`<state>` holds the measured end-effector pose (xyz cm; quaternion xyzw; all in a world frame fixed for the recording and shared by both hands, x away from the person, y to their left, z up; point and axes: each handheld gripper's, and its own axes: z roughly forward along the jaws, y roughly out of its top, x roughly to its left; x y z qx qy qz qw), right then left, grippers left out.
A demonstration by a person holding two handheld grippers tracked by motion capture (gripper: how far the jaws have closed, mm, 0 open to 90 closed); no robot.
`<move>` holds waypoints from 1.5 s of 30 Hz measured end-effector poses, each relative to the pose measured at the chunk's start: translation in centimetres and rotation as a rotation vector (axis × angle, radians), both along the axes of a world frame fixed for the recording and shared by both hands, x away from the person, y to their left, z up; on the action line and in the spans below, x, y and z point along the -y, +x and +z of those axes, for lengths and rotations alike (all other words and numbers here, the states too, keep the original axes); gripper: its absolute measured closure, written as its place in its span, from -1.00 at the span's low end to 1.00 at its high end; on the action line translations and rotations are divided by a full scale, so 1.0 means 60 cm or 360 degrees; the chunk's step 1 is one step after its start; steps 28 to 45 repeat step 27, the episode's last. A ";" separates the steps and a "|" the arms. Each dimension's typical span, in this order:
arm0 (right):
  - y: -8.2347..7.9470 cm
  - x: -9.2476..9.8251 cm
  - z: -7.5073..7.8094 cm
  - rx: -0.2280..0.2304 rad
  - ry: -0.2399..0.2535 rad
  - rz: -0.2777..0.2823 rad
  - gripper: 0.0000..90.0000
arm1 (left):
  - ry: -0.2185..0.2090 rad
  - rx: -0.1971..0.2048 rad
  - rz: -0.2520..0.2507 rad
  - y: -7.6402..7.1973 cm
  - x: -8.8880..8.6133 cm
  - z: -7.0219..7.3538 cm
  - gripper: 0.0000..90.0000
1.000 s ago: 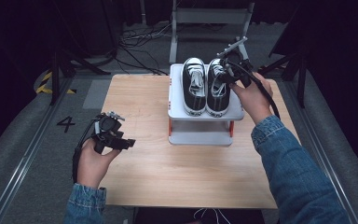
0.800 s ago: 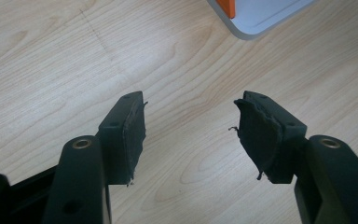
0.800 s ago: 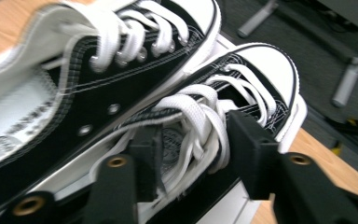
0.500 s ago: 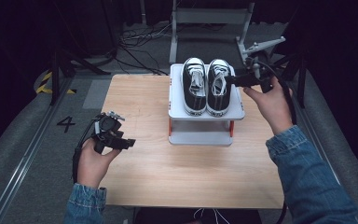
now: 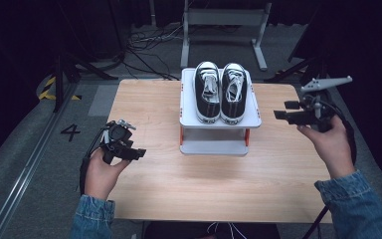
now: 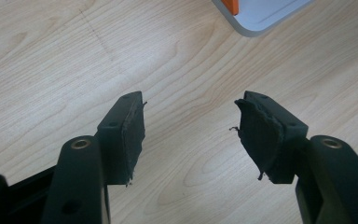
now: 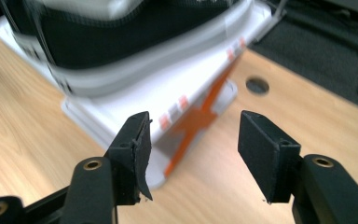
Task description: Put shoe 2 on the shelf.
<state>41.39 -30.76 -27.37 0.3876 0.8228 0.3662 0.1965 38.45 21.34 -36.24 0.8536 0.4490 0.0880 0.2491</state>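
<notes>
My right gripper [image 5: 284, 110], jaws spread, beside the shoe rack [image 5: 219, 121] at the desk's [image 5: 179, 189] far edge: a careless swing could topple the sneakers [image 5: 220, 92].

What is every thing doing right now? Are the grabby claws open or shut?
left gripper: open, empty, over the table.
right gripper: open, empty, beside the rack.
shoes: side by side on the rack's top shelf.
rack: upright on the table.
table: bare wood around the rack.

Ahead of the right gripper [image 7: 193, 154], the shoe [image 7: 121, 32] was motion-blurred and cut off at the top edge; the rack [image 7: 177, 88] beneath was soft too.
</notes>
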 end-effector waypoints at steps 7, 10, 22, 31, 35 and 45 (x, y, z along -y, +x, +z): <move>-0.023 0.068 -0.086 -0.0097 0.0037 -0.0043 -0.02 | 0.0008 -0.0015 0.0027 0.003 -0.004 -0.010 -0.10; -0.029 0.096 -0.118 -0.0146 0.0069 -0.0099 0.00 | 0.0009 -0.0014 0.0037 0.005 -0.006 -0.017 -0.11; -0.034 0.141 -0.229 -0.0262 -0.0013 -0.0197 0.02 | 0.0021 -0.0022 0.0030 0.009 -0.008 -0.034 -0.12; -0.031 0.144 -0.260 -0.0296 -0.0049 -0.0224 0.00 | 0.0011 -0.0018 0.0044 0.007 -0.011 -0.034 -0.12; -0.031 0.144 -0.260 -0.0296 -0.0049 -0.0224 0.00 | 0.0011 -0.0018 0.0044 0.007 -0.011 -0.034 -0.12; -0.031 0.144 -0.260 -0.0296 -0.0049 -0.0224 0.00 | 0.0011 -0.0018 0.0044 0.007 -0.011 -0.034 -0.12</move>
